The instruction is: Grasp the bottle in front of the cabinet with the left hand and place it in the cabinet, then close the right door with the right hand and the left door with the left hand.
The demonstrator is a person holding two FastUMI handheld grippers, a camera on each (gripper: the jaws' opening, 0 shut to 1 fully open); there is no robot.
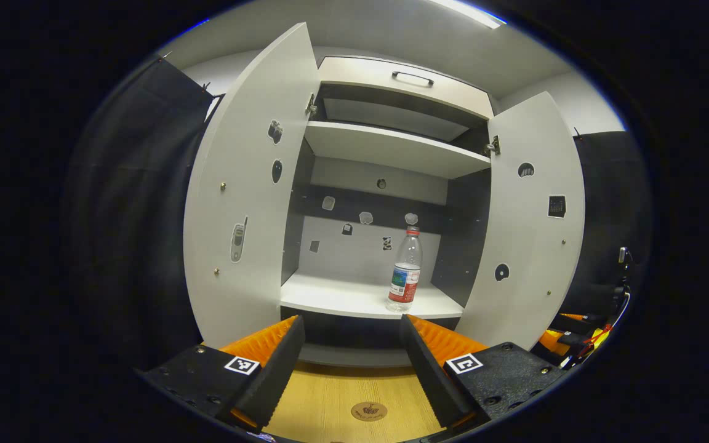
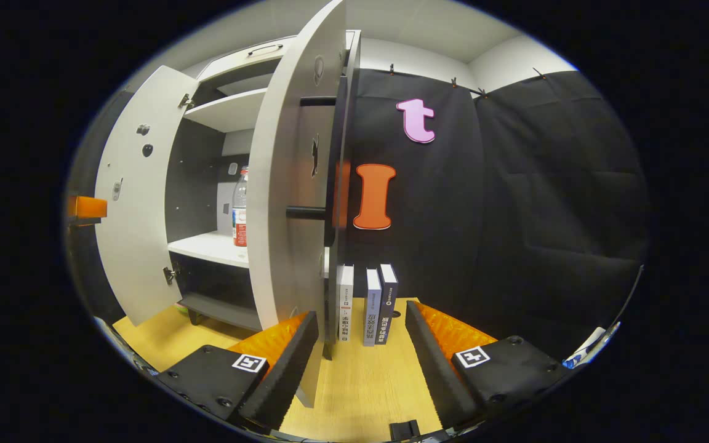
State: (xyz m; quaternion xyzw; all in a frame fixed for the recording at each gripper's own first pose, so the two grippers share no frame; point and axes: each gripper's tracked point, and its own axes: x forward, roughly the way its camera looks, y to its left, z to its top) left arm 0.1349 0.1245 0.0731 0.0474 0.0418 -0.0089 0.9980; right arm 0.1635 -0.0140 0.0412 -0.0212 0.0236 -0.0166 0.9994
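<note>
In the left gripper view, the left gripper [image 1: 351, 344] has its two fingers spread wide at the bottom of the frame with nothing between them — bare wooden tabletop [image 1: 342, 400] fills the gap, with a small round badge [image 1: 368, 411] on it near the lower edge. It is level and faces the cabinet [image 1: 385, 184] squarely, held back from it. The bottle [image 1: 405, 271] stands upright on the lower shelf [image 1: 354, 298], right of centre and near the shelf's front edge; it is clear plastic with a red cap and a red, green and white label. Both doors are swung open: the left door [image 1: 247, 203] at centre left, the right door [image 1: 524, 221] at centre right. Above is an upper shelf [image 1: 391, 147] and a drawer [image 1: 404, 86] with a dark handle.

In the right gripper view, the right gripper [image 2: 360, 344] is likewise wide open and holds nothing. It points past the edge of the right door, which rises just beyond its left finger — the door's black bar handle [image 2: 306, 212] shows on its far side. Three books [image 2: 367, 304] stand upright on the tabletop beside the cabinet, against the black cloth wall [image 2: 514, 203].
</note>
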